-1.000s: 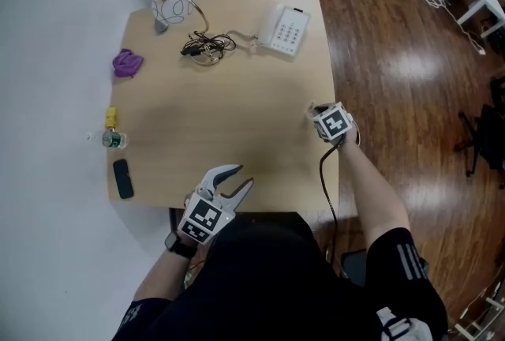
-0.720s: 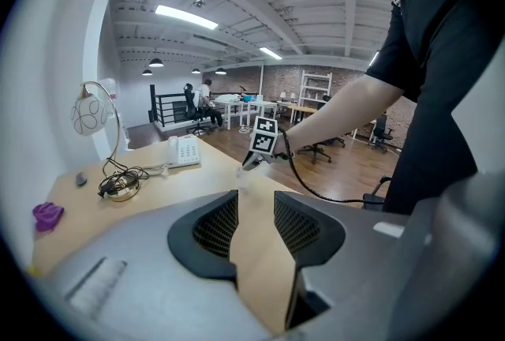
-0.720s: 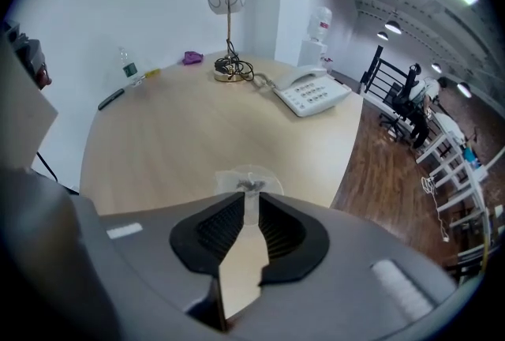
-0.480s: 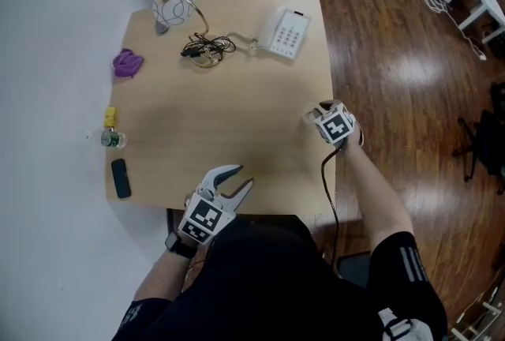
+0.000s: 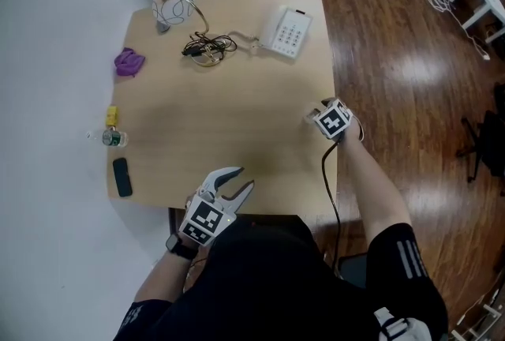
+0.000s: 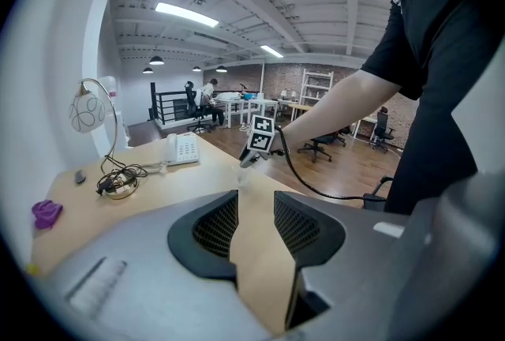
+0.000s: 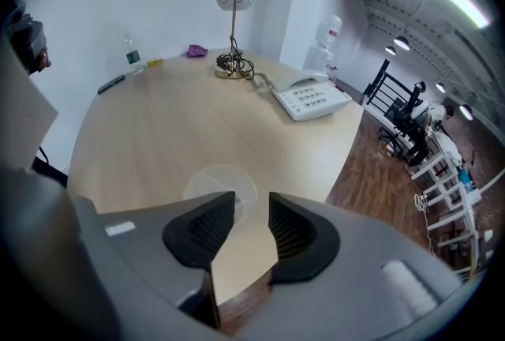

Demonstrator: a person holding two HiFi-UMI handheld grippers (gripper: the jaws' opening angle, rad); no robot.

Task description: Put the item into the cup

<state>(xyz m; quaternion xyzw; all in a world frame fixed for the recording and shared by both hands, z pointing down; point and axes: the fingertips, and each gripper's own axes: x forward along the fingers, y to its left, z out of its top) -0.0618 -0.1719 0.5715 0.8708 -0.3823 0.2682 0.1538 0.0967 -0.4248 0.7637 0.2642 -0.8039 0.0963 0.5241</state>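
Observation:
A clear plastic cup (image 7: pixel 222 188) stands upright on the wooden table (image 5: pixel 229 118) near its right edge. My right gripper (image 7: pixel 252 209) hovers over it, pointing steeply down. Its jaws have just been opening, and the cup's rim shows just beyond the tips, with the pads off it. The left gripper view shows that cup (image 6: pixel 241 179) under the right gripper (image 6: pixel 248 161). My left gripper (image 5: pixel 245 176) rests at the near table edge, open and with nothing in it. Small items lie along the left side: a purple lump (image 5: pixel 127 61), a yellow piece (image 5: pixel 111 116) and a black bar (image 5: pixel 121 177).
A small bottle (image 5: pixel 113 139) lies by the left edge. At the far side are a desk lamp (image 5: pixel 173 4), a coil of cable (image 5: pixel 207 46) and a white telephone (image 5: pixel 286 30). Wooden floor lies right of the table, with white desks beyond.
The right gripper's marker cube has turned a little and shifted slightly near the table's right edge. The left gripper has not moved.

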